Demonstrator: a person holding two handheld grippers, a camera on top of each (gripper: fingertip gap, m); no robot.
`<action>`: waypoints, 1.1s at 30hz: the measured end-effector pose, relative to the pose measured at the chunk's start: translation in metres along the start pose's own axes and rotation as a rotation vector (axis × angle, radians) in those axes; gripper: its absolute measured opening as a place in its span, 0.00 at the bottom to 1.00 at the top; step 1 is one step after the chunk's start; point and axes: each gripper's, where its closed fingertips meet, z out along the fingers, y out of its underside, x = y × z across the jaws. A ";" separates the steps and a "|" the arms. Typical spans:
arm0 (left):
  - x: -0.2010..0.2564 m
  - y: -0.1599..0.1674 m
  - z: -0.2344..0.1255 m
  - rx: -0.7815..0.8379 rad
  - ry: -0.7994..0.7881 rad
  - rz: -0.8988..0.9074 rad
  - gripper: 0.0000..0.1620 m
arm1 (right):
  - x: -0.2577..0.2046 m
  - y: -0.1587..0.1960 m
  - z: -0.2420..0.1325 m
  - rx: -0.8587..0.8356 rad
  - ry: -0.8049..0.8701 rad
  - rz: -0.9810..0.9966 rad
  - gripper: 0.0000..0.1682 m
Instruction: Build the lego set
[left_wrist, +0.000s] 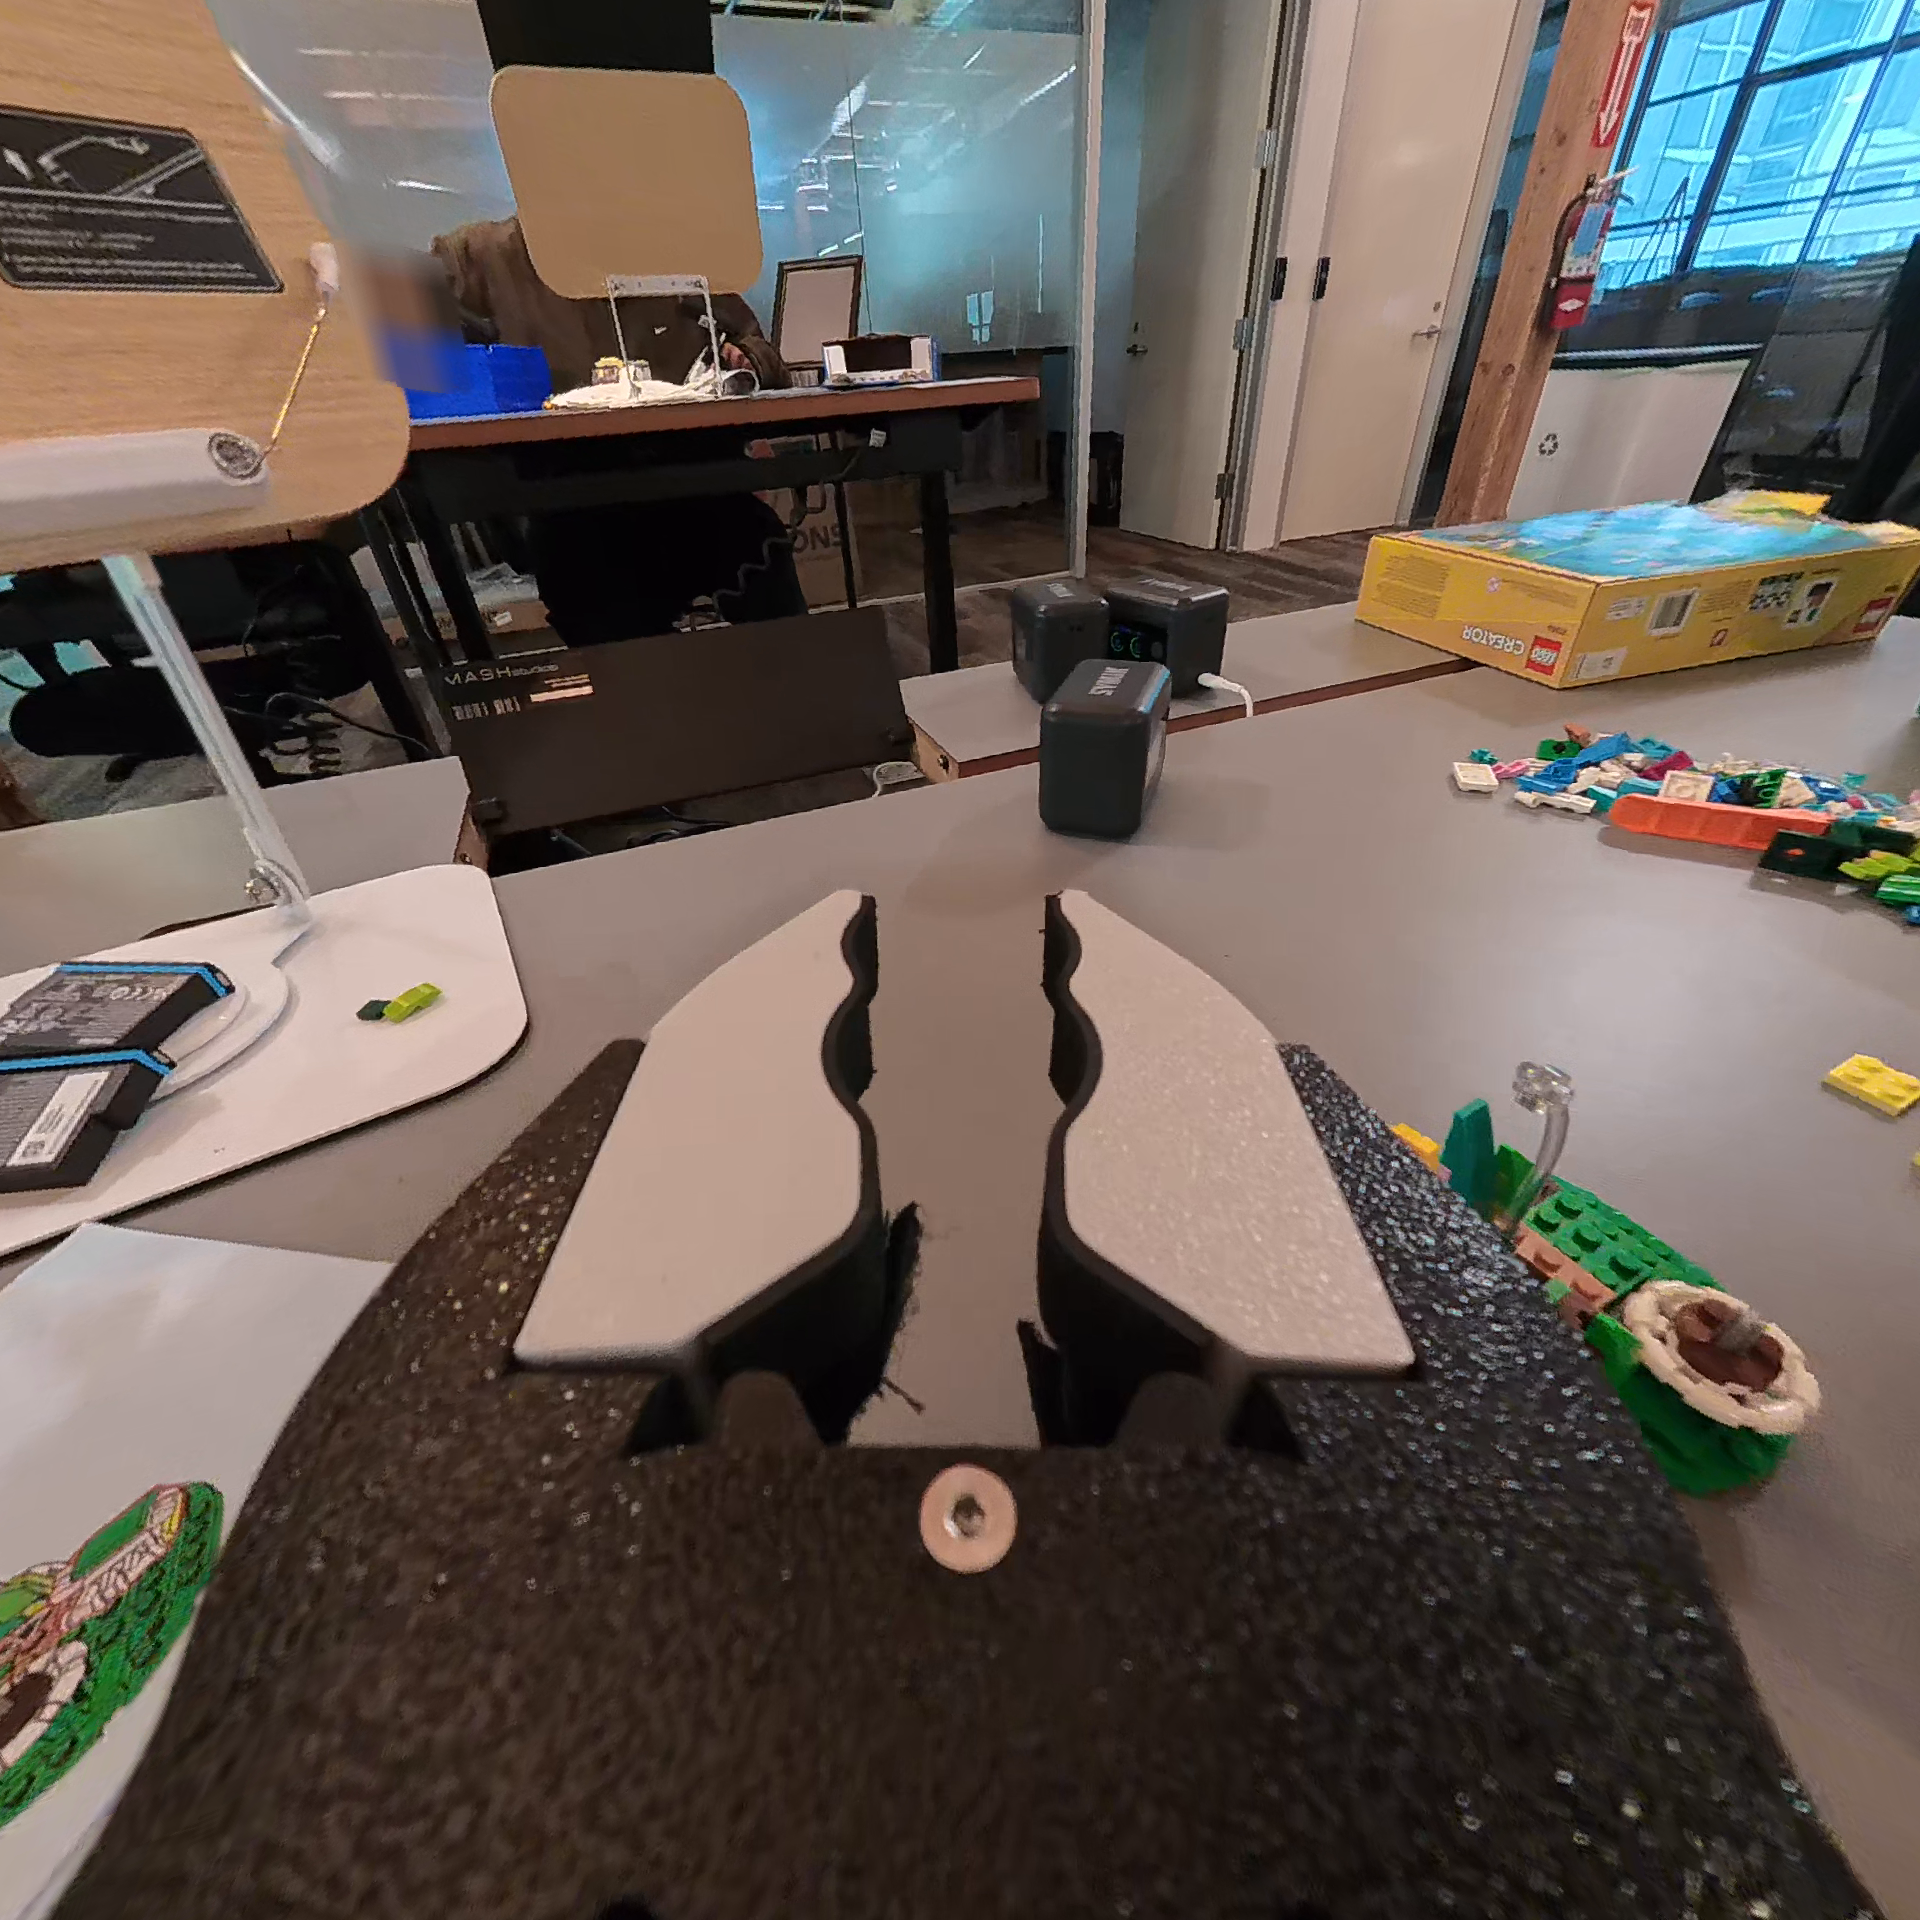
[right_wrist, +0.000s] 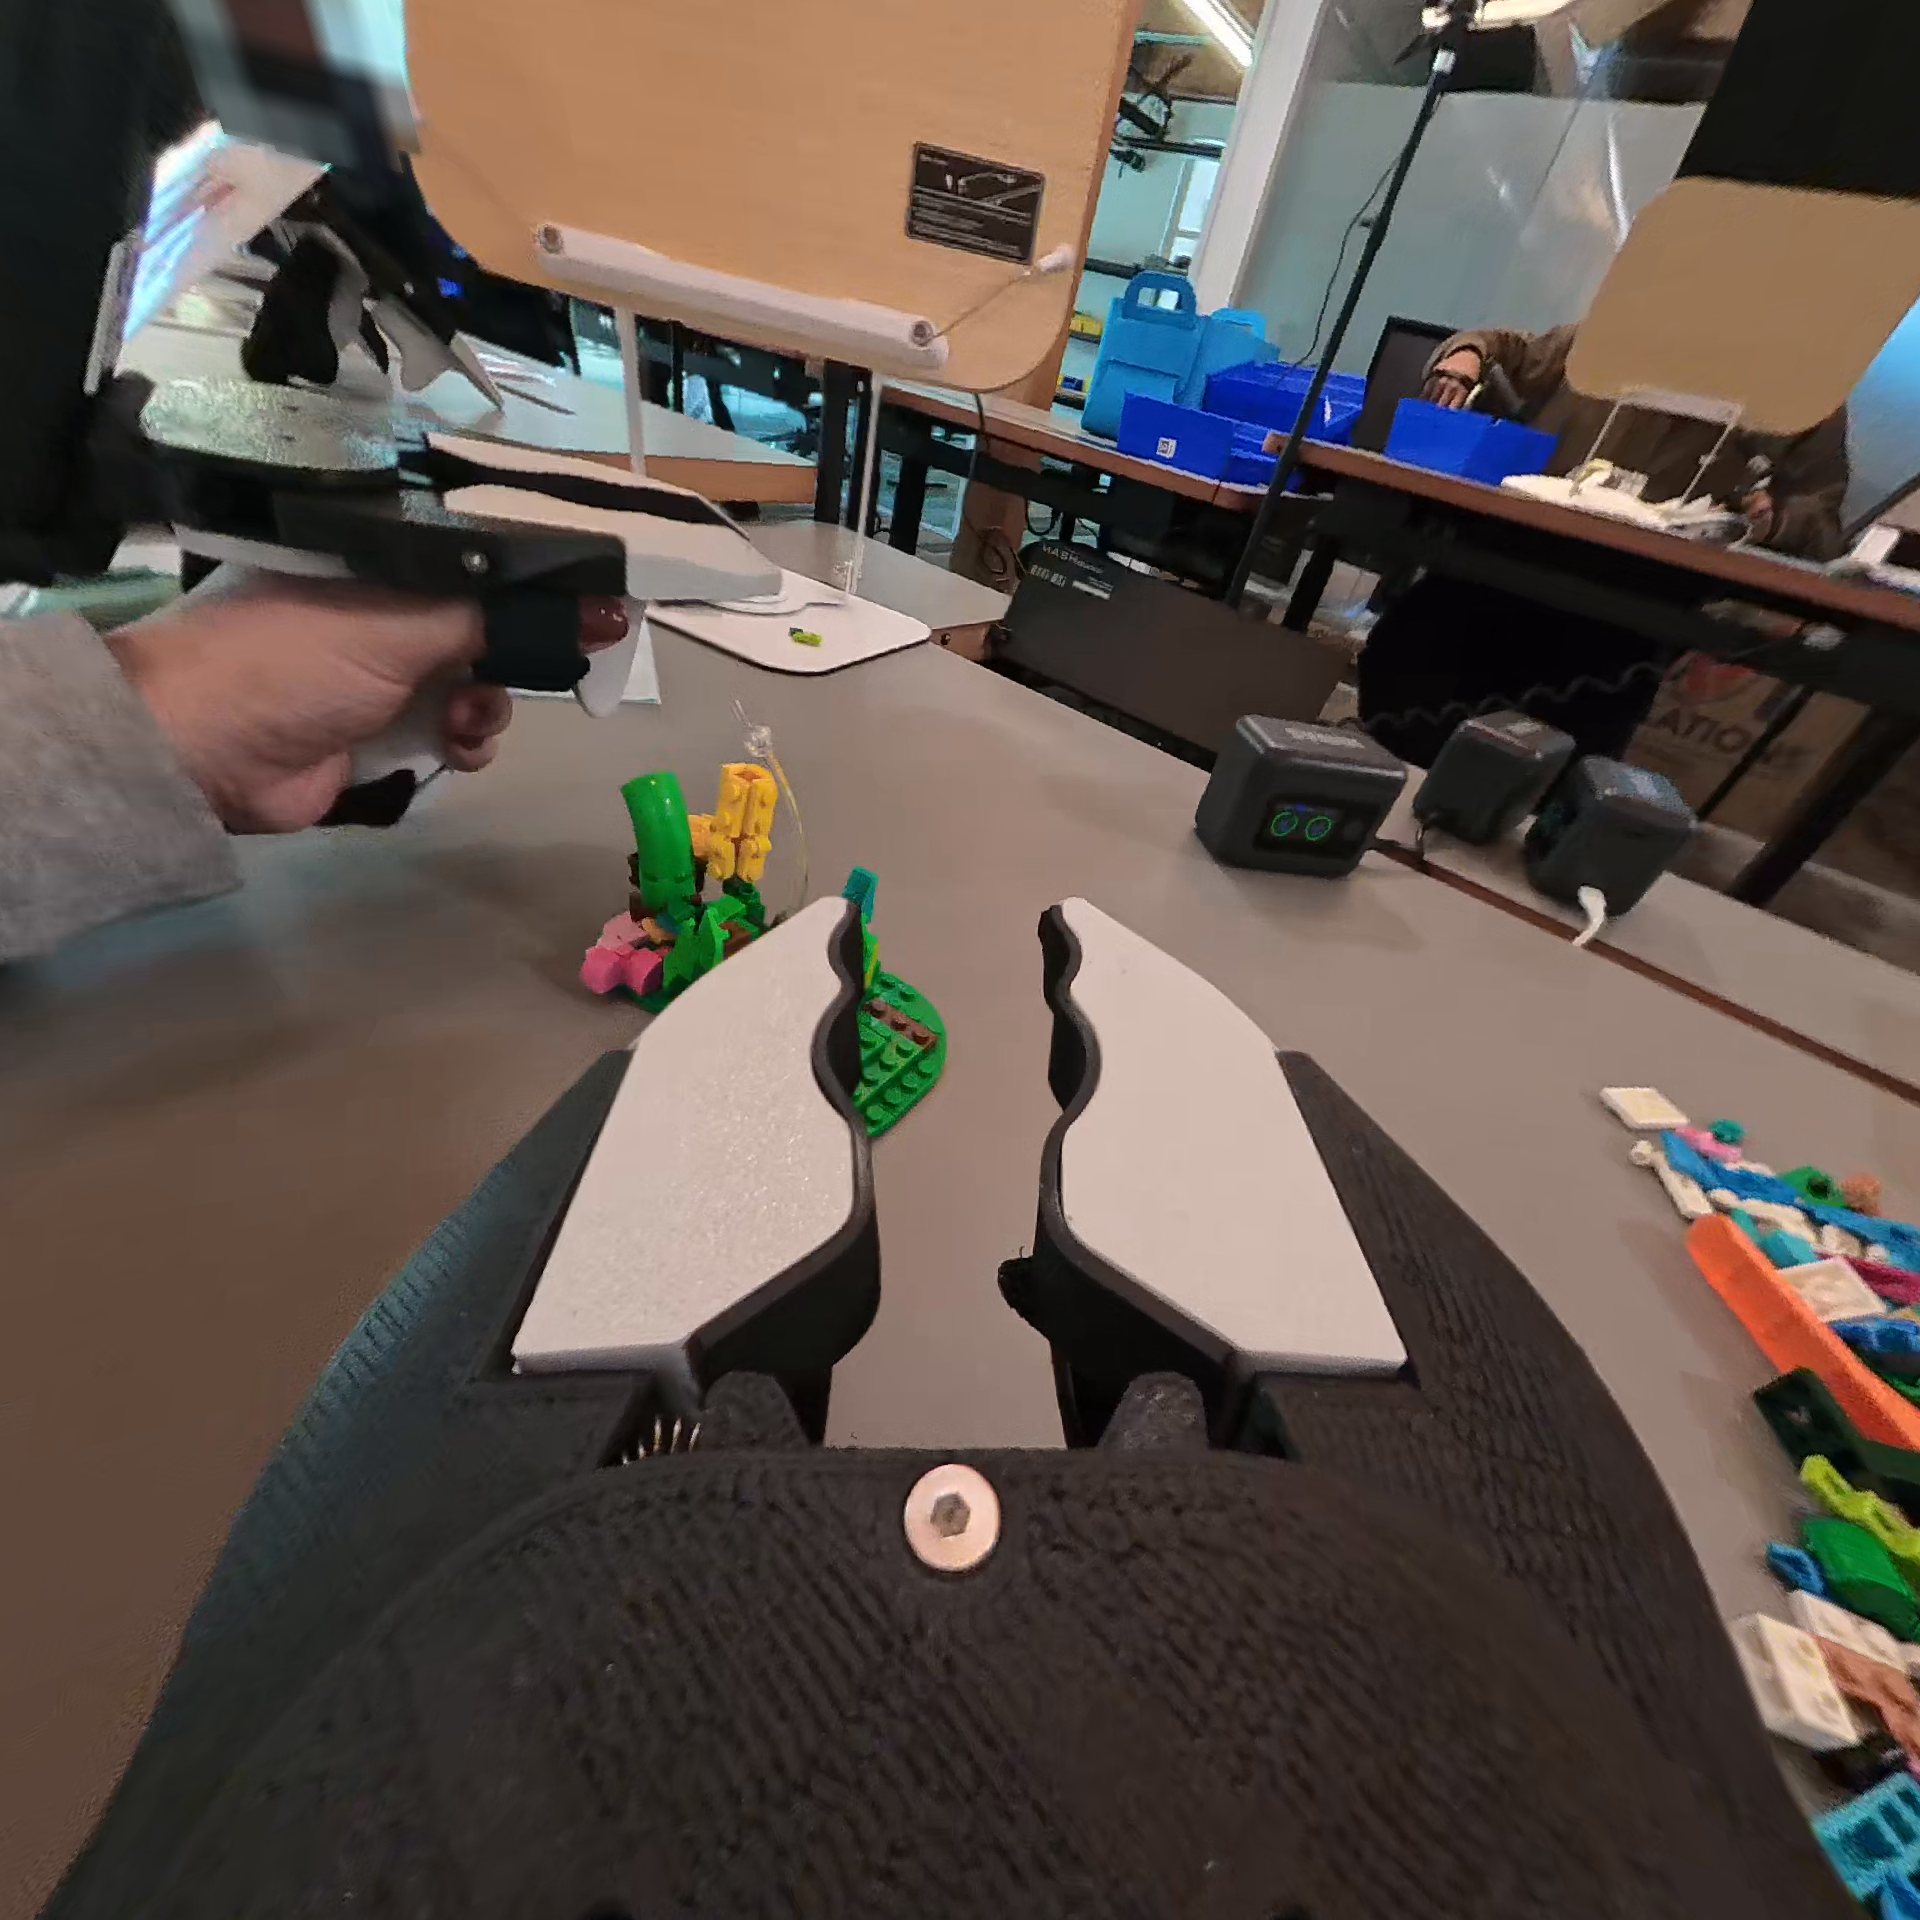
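A part-built lego model (right_wrist: 696, 894) on a green base stands on the grey table (right_wrist: 1195, 1018), with a green curved piece, yellow bricks and pink bricks on it. It also shows at the right of the left wrist view (left_wrist: 1621, 1288). My right gripper (right_wrist: 951, 925) is open and empty, just behind and right of the model. My left gripper (left_wrist: 958, 914) is open and empty above bare table; in the right wrist view a hand holds it (right_wrist: 644, 540) raised above and left of the model. A pile of loose bricks (right_wrist: 1829, 1382) lies at the right.
Three dark cube-shaped devices (left_wrist: 1101, 748) sit at the table's far edge. A yellow lego box (left_wrist: 1642, 592) lies far right. A white stand base (left_wrist: 312, 1039) with two small green pieces and two battery packs (left_wrist: 73, 1070) is at the left. An instruction booklet (left_wrist: 104, 1558) lies near left. My right fingertips sit around 20 cm from my left ones.
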 end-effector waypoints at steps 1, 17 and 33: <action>-0.001 0.000 -0.002 0.002 0.001 -0.023 0.19 | -0.002 0.000 0.000 0.003 0.000 -0.024 0.18; 0.031 0.005 -0.025 -0.004 0.102 -0.076 0.21 | 0.008 -0.005 -0.005 0.038 0.072 -0.011 0.14; -0.087 0.039 -0.100 -0.634 -0.274 0.477 0.36 | 0.014 -0.006 -0.006 0.051 0.071 0.063 0.13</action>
